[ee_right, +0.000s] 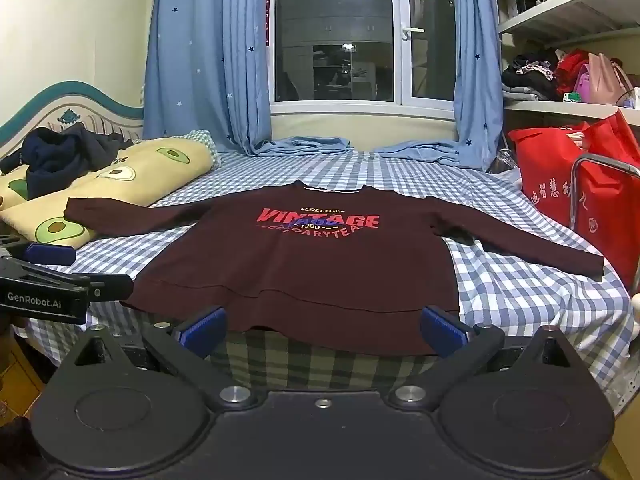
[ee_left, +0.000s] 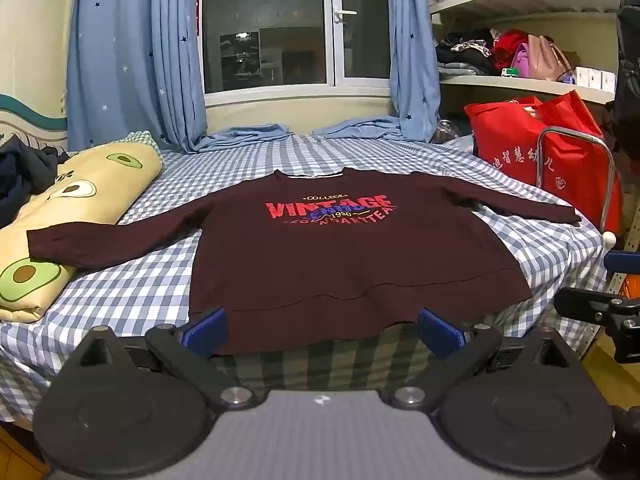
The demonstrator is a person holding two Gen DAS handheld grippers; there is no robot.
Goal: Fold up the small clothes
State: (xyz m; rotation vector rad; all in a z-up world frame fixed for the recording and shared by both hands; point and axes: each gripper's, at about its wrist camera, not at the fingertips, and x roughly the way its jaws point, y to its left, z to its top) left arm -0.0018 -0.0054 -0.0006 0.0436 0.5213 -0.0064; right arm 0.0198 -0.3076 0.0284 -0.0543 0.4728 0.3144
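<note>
Sweatshirt: a maroon long-sleeved sweatshirt (ee_left: 344, 256) lies flat, front up, on the bed's blue-and-white checked sheet (ee_left: 132, 280), with a red and blue "VINTAGE" print (ee_left: 329, 209) on the chest. The neck points toward the window, and the hem hangs just over the near edge of the mattress.
Sleeves: both are spread out sideways. The left sleeve's cuff (ee_left: 44, 245) rests on the avocado-print pillow (ee_left: 76, 204); the right sleeve (ee_left: 532, 206) reaches toward the bed's right edge.
Left gripper: the left gripper (ee_left: 322, 334) is spread wide with nothing between its blue pads (ee_left: 205, 331). It hovers at the near edge of the bed, with the hem's left and middle part seen between and just beyond the pads; whether they touch the cloth I cannot tell.
Right gripper: the right gripper (ee_right: 322, 332) is likewise released and empty. In its view the hem's right part lies between and just beyond its blue pads (ee_right: 444, 330).
Relation of the two: they sit side by side along the hem, the left gripper's body showing at the left edge of the right wrist view.
Around: a red tote bag (ee_left: 540, 148) stands at the bed's right, and dark clothes (ee_right: 64, 152) are heaped on the pillow by the headboard.
</note>
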